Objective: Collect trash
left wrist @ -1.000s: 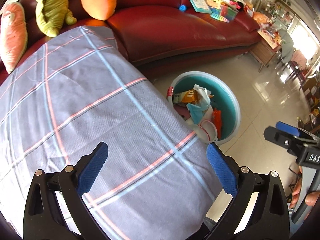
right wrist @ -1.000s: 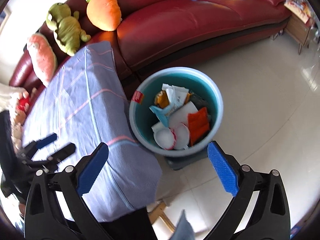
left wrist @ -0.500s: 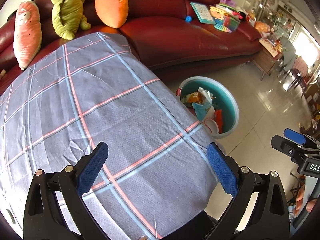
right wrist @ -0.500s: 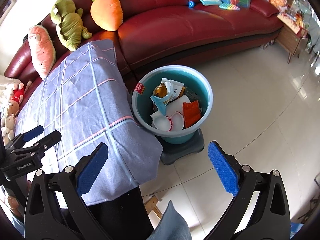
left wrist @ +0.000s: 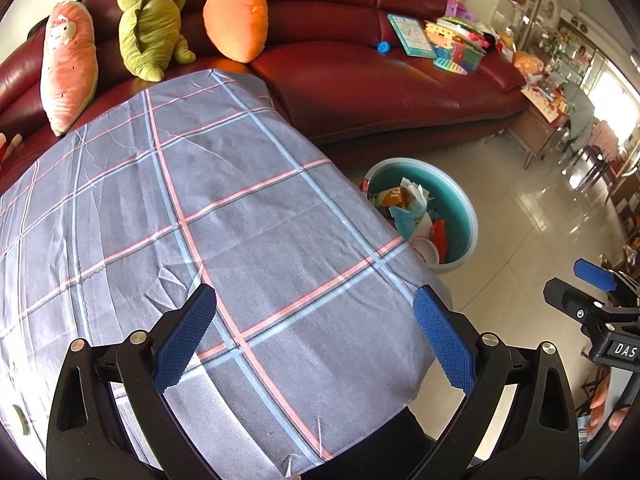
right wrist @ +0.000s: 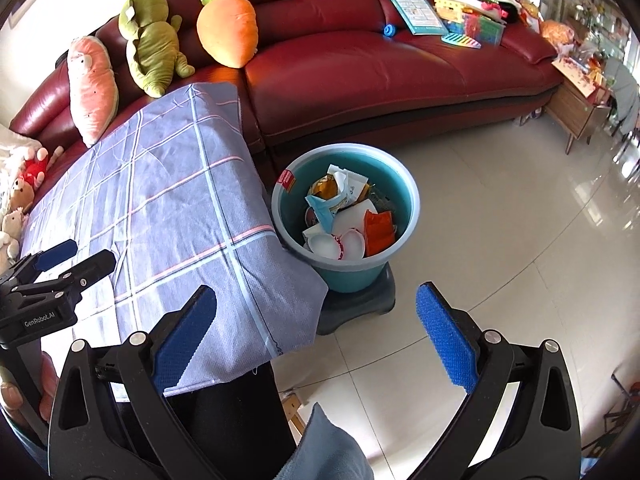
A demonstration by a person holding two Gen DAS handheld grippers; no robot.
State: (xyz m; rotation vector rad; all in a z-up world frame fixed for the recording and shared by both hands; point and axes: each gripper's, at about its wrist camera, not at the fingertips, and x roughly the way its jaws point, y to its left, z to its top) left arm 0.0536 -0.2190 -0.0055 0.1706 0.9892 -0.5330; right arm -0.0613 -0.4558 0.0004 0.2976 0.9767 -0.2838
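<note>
A teal bucket (right wrist: 408, 200) (left wrist: 460, 204) stands on a dark stool on the floor beside the table, holding wrappers, white cups (right wrist: 332, 246) and an orange packet (right wrist: 378, 230). My left gripper (left wrist: 316, 336) hangs open over the grey plaid tablecloth (left wrist: 200, 200), nothing between its fingers. My right gripper (right wrist: 316, 336) is open and empty above the table's corner and the floor, short of the bucket. Each gripper also shows at the other view's edge: the right gripper (left wrist: 588, 288) at the far right, the left gripper (right wrist: 72, 260) at the far left.
A red leather sofa (right wrist: 380, 72) curves behind the table with plush toys (right wrist: 156, 48) and books and toys (right wrist: 460, 20). Tiled floor (right wrist: 520, 240) spreads to the right. A wooden side table (right wrist: 576, 112) stands at the far right. A person's dark clothing (right wrist: 224, 412) lies below.
Both grippers have pulled back and up from the bucket, which now looks smaller and farther. More of the tablecloth and sofa shows. Both stay open.
</note>
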